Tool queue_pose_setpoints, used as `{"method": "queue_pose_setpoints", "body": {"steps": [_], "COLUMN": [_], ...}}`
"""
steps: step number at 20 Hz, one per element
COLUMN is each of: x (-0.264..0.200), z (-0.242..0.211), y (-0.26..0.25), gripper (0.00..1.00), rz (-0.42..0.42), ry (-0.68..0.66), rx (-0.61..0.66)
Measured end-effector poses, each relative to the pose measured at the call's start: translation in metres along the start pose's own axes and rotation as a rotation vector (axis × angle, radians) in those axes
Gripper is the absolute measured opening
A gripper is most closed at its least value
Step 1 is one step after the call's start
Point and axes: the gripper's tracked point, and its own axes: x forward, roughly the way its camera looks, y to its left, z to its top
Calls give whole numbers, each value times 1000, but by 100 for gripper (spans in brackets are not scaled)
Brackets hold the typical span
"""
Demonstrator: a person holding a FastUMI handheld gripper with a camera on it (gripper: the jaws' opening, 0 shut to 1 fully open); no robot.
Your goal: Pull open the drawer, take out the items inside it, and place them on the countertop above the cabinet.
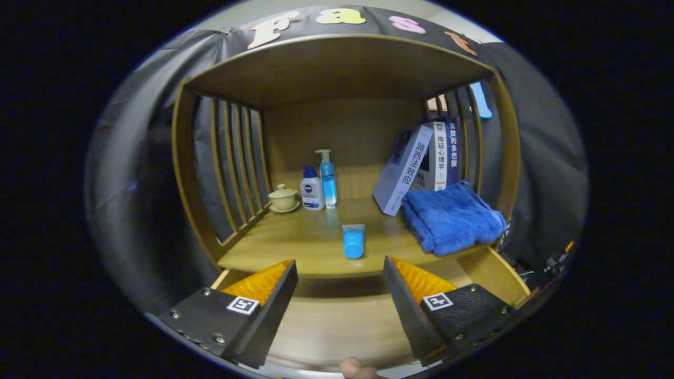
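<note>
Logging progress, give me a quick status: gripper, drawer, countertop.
Gripper open, holding nothing, above the pulled-out drawer. Small blue tube standing on countertop just ahead of the fingers. Folded blue towel beside it; nothing blocking.

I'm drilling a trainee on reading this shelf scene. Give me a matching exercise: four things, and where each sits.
Things:
1. towel
2. tube
3. cup
4. claw

Places:
A. open, over the pulled-out drawer
B. beside the left slats
C. right side, before the books
D. mid-shelf, just beyond the claw

Pairs: 1-C, 2-D, 3-B, 4-A
</note>
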Motion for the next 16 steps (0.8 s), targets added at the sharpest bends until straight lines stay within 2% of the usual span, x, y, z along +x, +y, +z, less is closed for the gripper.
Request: {"method": "queue_pose_setpoints", "body": {"steps": [4,8,12,16], "x": [-47,-76,-90,-84], "z": [-23,-50,-75,-113], "y": [-5,-17,-21,-30], "gripper": [98,97,97,98], "rz": [7,-6,12,1], "ry": [-22,-31,-63,-52], "rx": [-13,-11,-1,13]}}
